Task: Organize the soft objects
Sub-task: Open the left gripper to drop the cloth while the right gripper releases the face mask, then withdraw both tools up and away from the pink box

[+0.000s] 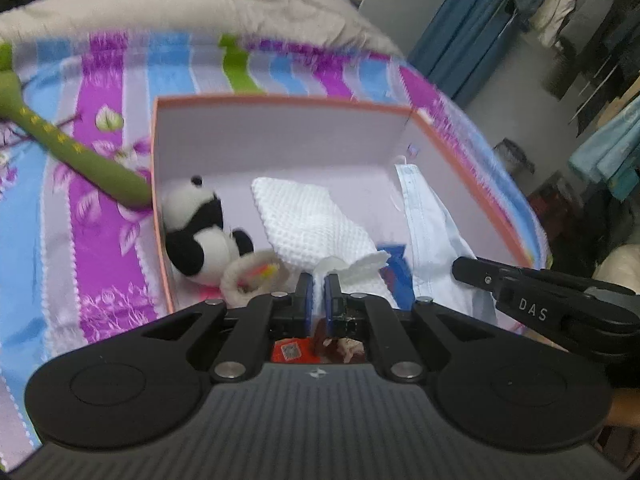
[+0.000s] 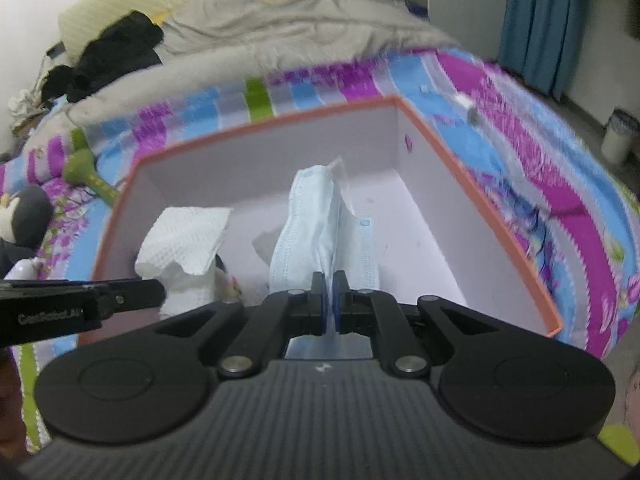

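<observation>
An open box with an orange rim [image 1: 280, 100] [image 2: 256, 128] and a pale inside lies on the striped bedspread. My left gripper [image 1: 318, 280] is shut on a corner of a white waffle cloth [image 1: 308, 216] [image 2: 184, 236] that hangs into the box. My right gripper [image 2: 330, 284] is shut on a light blue face mask [image 2: 312, 224] [image 1: 428, 232], which drapes down near the box's right wall. A panda plush [image 1: 192, 232] lies in the box's left corner, with a fluffy white ring [image 1: 248, 276] beside it.
A long green plush [image 1: 80, 152] lies on the bedspread left of the box. A dark penguin-like plush [image 2: 28, 216] sits further left. A grey quilt [image 2: 280, 20] and black clothing [image 2: 116, 52] lie beyond. Blue curtains [image 2: 536, 20] and a bin [image 2: 618, 136] stand on the right.
</observation>
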A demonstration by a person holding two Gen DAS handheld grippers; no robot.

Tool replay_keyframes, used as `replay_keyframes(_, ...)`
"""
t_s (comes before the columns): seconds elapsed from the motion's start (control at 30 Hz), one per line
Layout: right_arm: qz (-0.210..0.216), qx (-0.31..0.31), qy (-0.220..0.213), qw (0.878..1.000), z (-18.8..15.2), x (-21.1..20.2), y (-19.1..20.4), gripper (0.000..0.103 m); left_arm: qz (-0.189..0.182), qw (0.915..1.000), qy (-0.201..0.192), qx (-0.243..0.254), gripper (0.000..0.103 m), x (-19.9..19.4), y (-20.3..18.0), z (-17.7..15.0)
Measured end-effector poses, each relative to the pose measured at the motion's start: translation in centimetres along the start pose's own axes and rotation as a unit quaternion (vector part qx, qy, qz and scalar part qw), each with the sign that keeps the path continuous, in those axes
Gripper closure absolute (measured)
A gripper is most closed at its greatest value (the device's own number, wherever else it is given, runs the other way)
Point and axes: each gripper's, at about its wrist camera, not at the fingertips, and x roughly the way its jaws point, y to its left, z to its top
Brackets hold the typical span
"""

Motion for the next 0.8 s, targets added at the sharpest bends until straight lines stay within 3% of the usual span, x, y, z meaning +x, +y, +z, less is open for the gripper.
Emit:
replay_keyframes(0.2, 0.010, 0.019, 0.016, 1.000, -0.2, 1.1, -0.7, 0.093, 0.002, 1.0000, 0.006, 0.000, 0.093, 0.8, 0.2, -0.1)
replay_keyframes(0.23, 0.010, 0.018, 0.014, 1.000, -0.2, 1.0, -0.7, 0.092, 0.003, 1.0000, 0.006, 0.002, 0.084, 0.7, 0.2, 0.0)
replay_keyframes(0.27, 0.009, 0.020, 0.012, 1.000, -0.2, 0.8, -0.7, 0.086, 0.003, 1.0000, 0.006, 0.003, 0.068, 0.6, 0.2, 0.1)
replay_keyframes(0.3, 0.009, 0.023, 0.011, 1.000, -0.2, 0.8, -0.8, 0.072, 0.004, 1.0000, 0.002, 0.003, 0.060, 0.3, 0.2, 0.2)
replay_keyframes(0.33, 0.009, 0.028, 0.010, 1.000, -0.1, 0.5, -0.9, 0.066, 0.007, 1.0000, -0.003, 0.003, 0.053, 0.0, 0.1, 0.2)
replay_keyframes(0.37, 0.011, 0.032, 0.007, 0.999, 0.0, 0.3, -0.9, 0.061, 0.011, 0.9999, -0.011, 0.006, 0.053, -0.5, 0.1, 0.3)
replay_keyframes(0.8, 0.025, 0.033, -0.076, 0.996, 1.3, -8.7, 0.2, 0.062, 0.007, 0.9964, -0.077, 0.034, 0.053, -10.5, -2.1, 0.9)
